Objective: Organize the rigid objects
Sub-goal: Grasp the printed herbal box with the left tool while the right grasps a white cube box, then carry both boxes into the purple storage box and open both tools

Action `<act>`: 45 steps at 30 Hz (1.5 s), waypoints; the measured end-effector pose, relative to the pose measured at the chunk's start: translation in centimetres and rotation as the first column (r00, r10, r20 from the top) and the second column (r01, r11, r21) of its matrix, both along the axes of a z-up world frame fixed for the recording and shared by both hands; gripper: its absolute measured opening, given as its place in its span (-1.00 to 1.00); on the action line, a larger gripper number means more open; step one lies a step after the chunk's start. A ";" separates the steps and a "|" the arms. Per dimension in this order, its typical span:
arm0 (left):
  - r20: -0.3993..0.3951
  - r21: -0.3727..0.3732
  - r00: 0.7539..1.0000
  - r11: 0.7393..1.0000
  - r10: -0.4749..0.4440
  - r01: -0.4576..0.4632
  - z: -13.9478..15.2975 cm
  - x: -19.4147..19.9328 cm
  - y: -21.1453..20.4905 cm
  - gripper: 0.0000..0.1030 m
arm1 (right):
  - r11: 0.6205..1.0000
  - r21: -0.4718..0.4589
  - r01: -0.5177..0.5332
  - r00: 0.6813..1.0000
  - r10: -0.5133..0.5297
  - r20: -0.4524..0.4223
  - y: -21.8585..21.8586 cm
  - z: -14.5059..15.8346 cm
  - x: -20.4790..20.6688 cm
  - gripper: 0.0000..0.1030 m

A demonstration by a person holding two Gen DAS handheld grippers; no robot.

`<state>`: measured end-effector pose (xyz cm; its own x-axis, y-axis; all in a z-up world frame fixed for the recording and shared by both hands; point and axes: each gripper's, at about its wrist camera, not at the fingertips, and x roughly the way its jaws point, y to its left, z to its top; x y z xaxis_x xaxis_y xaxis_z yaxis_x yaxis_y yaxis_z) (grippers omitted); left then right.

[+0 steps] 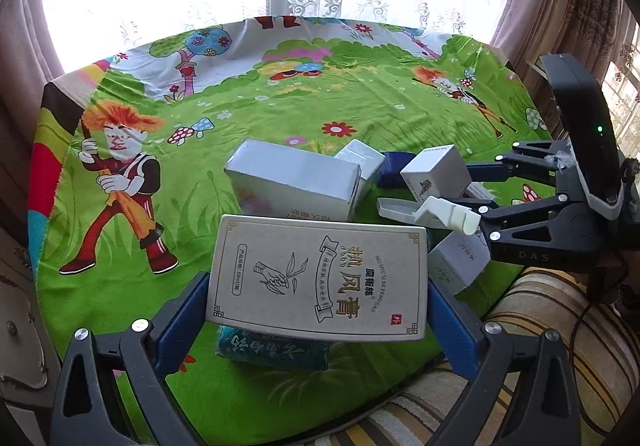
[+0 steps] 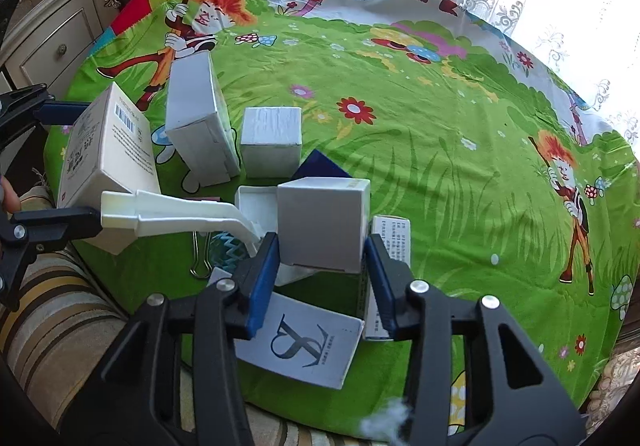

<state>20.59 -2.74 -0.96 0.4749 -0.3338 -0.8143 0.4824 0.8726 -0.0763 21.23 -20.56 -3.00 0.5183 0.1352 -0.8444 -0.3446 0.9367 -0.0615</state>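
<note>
My left gripper (image 1: 316, 306) is shut on a flat silver box with Chinese print (image 1: 318, 276), held above the table; the same box shows in the right wrist view (image 2: 106, 161). My right gripper (image 2: 320, 266) is shut on a small grey cube box (image 2: 322, 224), also seen in the left wrist view (image 1: 436, 171). Around them stand a large silver box (image 1: 294, 181), a small white box (image 2: 272, 141) and a tall grey box (image 2: 198, 117). A dark blue box (image 2: 320, 165) lies behind the cube.
A green cartoon tablecloth (image 2: 440, 149) covers the round table. A flat box with a logo (image 2: 304, 342), a printed carton (image 2: 394, 242), a teal packet (image 1: 276, 350), a binder clip (image 2: 202, 258) and an open white tray (image 2: 252, 205) lie near the front edge. A striped cushion (image 1: 560, 326) sits below.
</note>
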 end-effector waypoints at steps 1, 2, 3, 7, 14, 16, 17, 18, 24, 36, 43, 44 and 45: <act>0.003 -0.006 1.000 1.000 0.011 -0.011 0.1 -0.1 0.2 0.96 | 1.000 0.005 0.002 1.000 -0.002 0.004 -0.1 0.1 0.0 -0.06; 0.005 -0.012 1.000 1.000 0.023 -0.023 0.2 -0.2 0.4 0.96 | 1.000 0.008 0.004 1.000 -0.005 0.009 -0.2 0.2 -0.1 -0.06; 0.008 -0.019 0.999 0.999 0.034 -0.034 0.4 -0.3 0.7 0.96 | 1.000 0.015 0.006 1.000 -0.006 0.016 -0.3 0.4 -0.2 -0.07; 0.015 -0.049 0.996 0.995 0.089 -0.088 0.9 -0.9 1.8 0.96 | 0.999 0.042 0.020 0.999 -0.021 0.041 -1.0 1.3 -1.0 -0.07; 0.021 -0.106 0.988 0.983 0.155 -0.152 2.0 -2.8 3.1 0.96 | 0.993 0.100 0.065 0.995 -0.072 0.068 -2.8 2.9 -3.3 -0.06; 0.023 -0.117 0.985 0.979 0.173 -0.169 2.3 -3.5 3.4 0.96 | 0.990 0.117 0.079 0.994 -0.088 0.071 -3.4 3.4 -4.2 -0.07; 0.024 -0.125 0.984 0.977 0.178 -0.173 2.4 -3.9 3.5 0.96 | 0.988 0.128 0.088 0.993 -0.097 0.071 -3.8 3.6 -4.7 -0.07; 0.025 -0.133 0.984 0.976 0.179 -0.174 2.6 -4.4 3.5 0.96 | 0.986 0.138 0.096 0.992 -0.106 0.071 -4.1 3.8 -5.2 -0.07; 0.025 -0.159 0.988 0.977 0.150 -0.144 3.2 -6.9 2.2 0.96 | 0.975 0.173 0.138 0.986 -0.151 0.064 -5.8 4.5 -8.2 -0.07; 0.014 -0.197 0.999 0.980 0.042 -0.038 4.1 -10.8 -2.3 0.96 | 0.954 0.209 0.215 0.971 -0.231 0.054 -9.6 5.6 -13.8 -0.07; 0.003 -0.215 0.999 0.976 -0.032 0.031 4.5 -12.9 -5.4 0.96 | 0.936 0.221 0.275 0.955 -0.293 0.051 -12.6 6.1 -17.5 -0.06; 0.002 -0.217 0.999 0.975 -0.043 0.043 4.6 -13.3 -5.9 0.96 | 0.932 0.223 0.285 0.952 -0.303 0.050 -13.0 6.1 -18.0 -0.06; 0.003 -0.219 0.998 0.974 -0.055 0.055 4.6 -13.6 -6.4 0.96 | 0.929 0.224 0.293 0.949 -0.312 0.049 -13.5 6.2 -18.5 -0.06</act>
